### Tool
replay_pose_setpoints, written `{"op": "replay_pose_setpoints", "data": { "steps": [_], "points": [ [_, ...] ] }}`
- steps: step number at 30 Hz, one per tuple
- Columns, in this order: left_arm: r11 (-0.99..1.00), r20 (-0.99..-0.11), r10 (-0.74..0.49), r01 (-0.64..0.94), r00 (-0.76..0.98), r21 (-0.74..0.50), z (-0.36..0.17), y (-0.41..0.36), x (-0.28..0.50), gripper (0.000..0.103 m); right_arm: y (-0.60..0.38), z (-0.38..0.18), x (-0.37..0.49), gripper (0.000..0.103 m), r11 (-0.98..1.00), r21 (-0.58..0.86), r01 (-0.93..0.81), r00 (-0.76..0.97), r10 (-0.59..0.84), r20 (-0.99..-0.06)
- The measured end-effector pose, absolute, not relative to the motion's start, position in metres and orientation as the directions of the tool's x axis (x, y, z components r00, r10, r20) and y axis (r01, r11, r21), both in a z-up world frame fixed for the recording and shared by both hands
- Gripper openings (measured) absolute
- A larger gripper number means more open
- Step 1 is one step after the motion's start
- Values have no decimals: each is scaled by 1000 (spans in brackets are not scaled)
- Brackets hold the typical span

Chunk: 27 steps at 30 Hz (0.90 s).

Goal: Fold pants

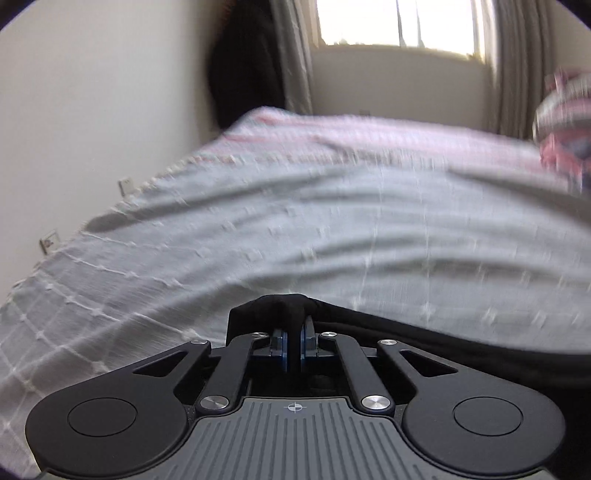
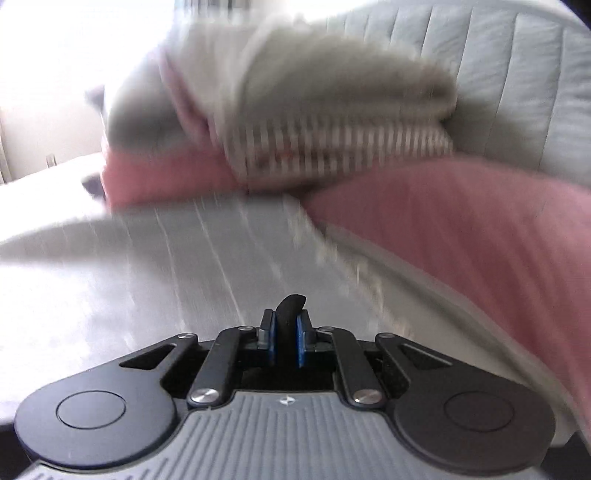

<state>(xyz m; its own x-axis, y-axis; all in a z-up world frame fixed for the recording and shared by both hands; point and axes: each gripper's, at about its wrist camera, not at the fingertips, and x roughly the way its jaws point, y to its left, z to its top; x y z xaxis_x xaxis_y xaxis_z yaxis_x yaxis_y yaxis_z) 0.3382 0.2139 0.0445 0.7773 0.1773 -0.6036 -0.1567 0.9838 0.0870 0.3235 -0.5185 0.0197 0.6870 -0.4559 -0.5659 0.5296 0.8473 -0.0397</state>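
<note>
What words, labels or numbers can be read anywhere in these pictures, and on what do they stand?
None can be read.
Left gripper, shut on the black pants: only a crosshair mark on its body, no letters.
Right gripper: a small emblem on its body, too small to read.
Two wall plates beside the bed cover: too blurred to tell any marking.

1. You're in a home bedroom.
2. Bed fills the left wrist view: grey bedspread with a white stitched grid, pink striped end at the far side.
3. Window with grey curtains behind the bed; plain wall with sockets low down.
4. Right wrist view: padded grey headboard, pink pillows, folded striped linen stacked on them. Blurred, so finer detail is unreadable.
</note>
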Motion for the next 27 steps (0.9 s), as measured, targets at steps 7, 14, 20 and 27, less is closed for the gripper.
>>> {"op": "replay_pose_setpoints", "data": {
  "steps": [7,14,20,27],
  "points": [
    [990,-394,110,-134,913,-35,110,253,179,4,-496,109,178,23,905,111,411,890,-372,-264],
    [990,-654,75,25,753,142,7,246,98,7,-527,-23,49,25,866,94,491,762,-375,-528],
    [997,-685,51,4,727,79,9,269,73,31,-532,-96,10,27,797,141,588,673,-384,-632],
    [998,-647,21,-52,762,-28,50,289,40,68,-528,-68,-11,56,762,177,623,674,-409,-616]
  ]
}}
